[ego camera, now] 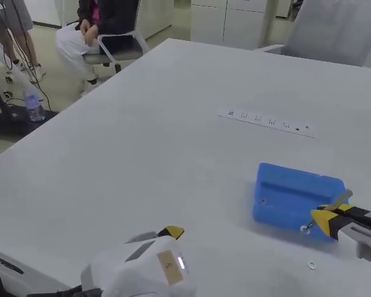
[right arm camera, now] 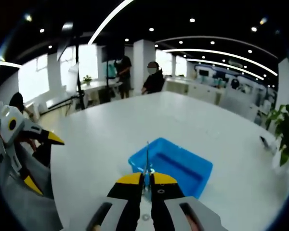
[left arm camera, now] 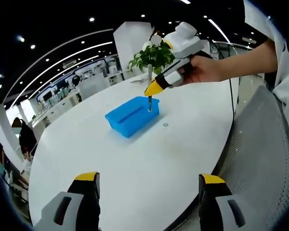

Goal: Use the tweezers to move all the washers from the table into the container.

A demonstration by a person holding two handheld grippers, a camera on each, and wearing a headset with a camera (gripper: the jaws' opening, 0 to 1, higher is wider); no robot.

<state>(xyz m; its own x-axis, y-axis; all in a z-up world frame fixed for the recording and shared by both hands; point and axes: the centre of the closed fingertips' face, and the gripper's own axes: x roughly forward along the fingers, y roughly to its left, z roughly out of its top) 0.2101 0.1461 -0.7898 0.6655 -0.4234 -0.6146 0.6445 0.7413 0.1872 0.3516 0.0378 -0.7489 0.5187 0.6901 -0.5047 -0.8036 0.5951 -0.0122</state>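
The blue container (ego camera: 297,193) sits on the white table (ego camera: 142,154) at the right. My right gripper (ego camera: 324,218) is shut on the thin metal tweezers (ego camera: 308,226), whose tip is over the container's near corner, with a small washer (ego camera: 305,229) at it. In the right gripper view the tweezers (right arm camera: 147,156) rise from the shut gripper (right arm camera: 147,180) over the container (right arm camera: 180,166). One loose washer (ego camera: 311,265) lies on the table in front of the container. My left gripper (left arm camera: 149,185) is open with nothing in it, near the table's front edge (ego camera: 172,233).
A flush power strip (ego camera: 266,120) lies beyond the container. A person sits on a chair (ego camera: 96,31) at the far left corner, near a water bottle (ego camera: 32,105) on the floor. A grey chair (ego camera: 334,28) stands at the back right. A plant (left arm camera: 154,55) stands behind the container.
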